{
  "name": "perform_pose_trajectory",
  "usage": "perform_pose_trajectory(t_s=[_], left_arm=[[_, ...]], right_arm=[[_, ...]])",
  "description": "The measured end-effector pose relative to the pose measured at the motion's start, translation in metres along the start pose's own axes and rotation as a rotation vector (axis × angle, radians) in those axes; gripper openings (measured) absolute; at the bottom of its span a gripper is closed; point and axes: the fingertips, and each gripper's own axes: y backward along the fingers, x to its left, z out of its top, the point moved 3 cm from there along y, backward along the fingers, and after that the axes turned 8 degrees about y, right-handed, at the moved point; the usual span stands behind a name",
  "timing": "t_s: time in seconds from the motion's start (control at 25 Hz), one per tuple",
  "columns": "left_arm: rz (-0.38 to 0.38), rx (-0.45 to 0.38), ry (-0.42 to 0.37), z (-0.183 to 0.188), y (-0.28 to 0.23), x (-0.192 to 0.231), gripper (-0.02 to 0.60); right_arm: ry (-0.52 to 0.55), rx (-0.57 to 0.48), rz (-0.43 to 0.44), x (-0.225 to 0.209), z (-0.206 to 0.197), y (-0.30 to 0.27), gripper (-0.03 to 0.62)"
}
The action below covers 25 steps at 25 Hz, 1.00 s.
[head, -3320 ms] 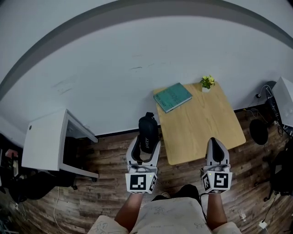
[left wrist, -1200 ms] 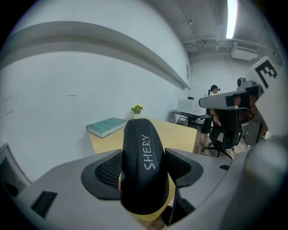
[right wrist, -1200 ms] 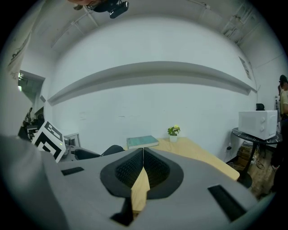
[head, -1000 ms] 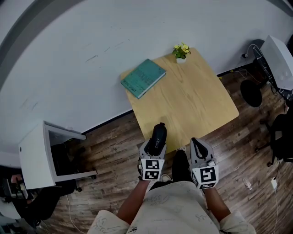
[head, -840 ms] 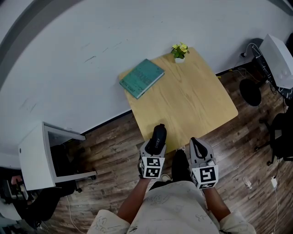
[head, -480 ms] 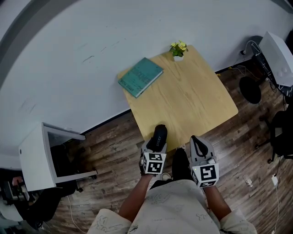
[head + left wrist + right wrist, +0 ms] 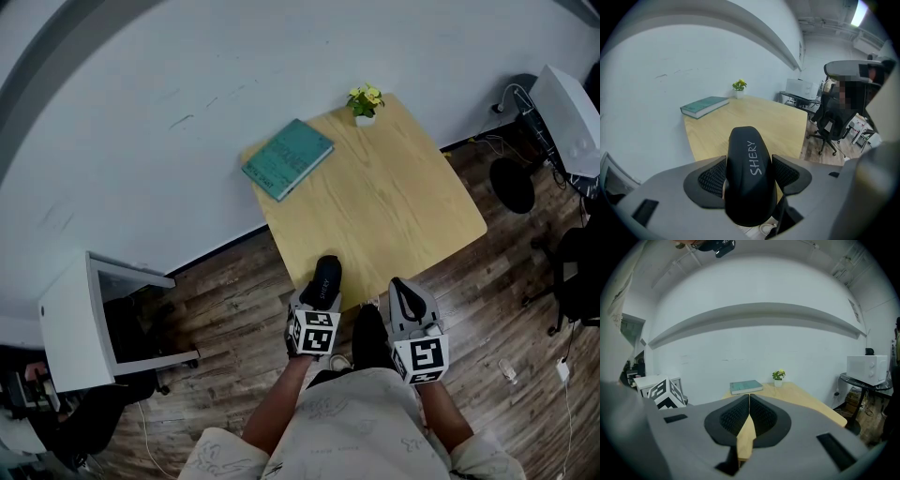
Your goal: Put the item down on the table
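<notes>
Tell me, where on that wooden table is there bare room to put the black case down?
Nearly all of the table is bare: the middle, the near edge by the black case and the right side. Only the far end is taken, by the book and the small plant.

Case (image 7: 750, 173): white lettering "SHERY" runs lengthwise along its black top, clear in the left gripper view. Book (image 7: 287, 158): cover print too small to read. No other legible text.
</notes>
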Motion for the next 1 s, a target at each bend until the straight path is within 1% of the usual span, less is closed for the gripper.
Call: perform_pose_trajectory(t_s=[0.12, 0.2, 0.52, 0.8, 0.88, 1.0], left_arm=[[-0.018, -0.015, -0.038, -0.001, -0.002, -0.005, 0.308], [-0.018, -0.021, -0.050, -0.002, -0.002, -0.009, 0.323], [0.002, -0.079, -0.050, 0.008, 0.014, -0.007, 0.333], [0.020, -0.165, -0.022, 0.019, 0.046, 0.001, 0.333], [0.032, -0.193, 0.000, 0.019, 0.058, 0.006, 0.333], [0.037, -0.251, 0.056, 0.024, 0.078, 0.014, 0.333]], right_arm=[[0.001, -0.005, -0.001, 0.000, 0.001, 0.001, 0.017], [0.002, -0.008, -0.001, 0.000, 0.002, 0.002, 0.017], [0.013, -0.014, 0.003, 0.003, 0.004, 0.009, 0.017], [0.030, -0.026, 0.014, 0.011, 0.008, 0.017, 0.017], [0.034, -0.031, 0.017, 0.015, 0.009, 0.020, 0.017], [0.048, -0.041, 0.022, 0.021, 0.013, 0.022, 0.017]])
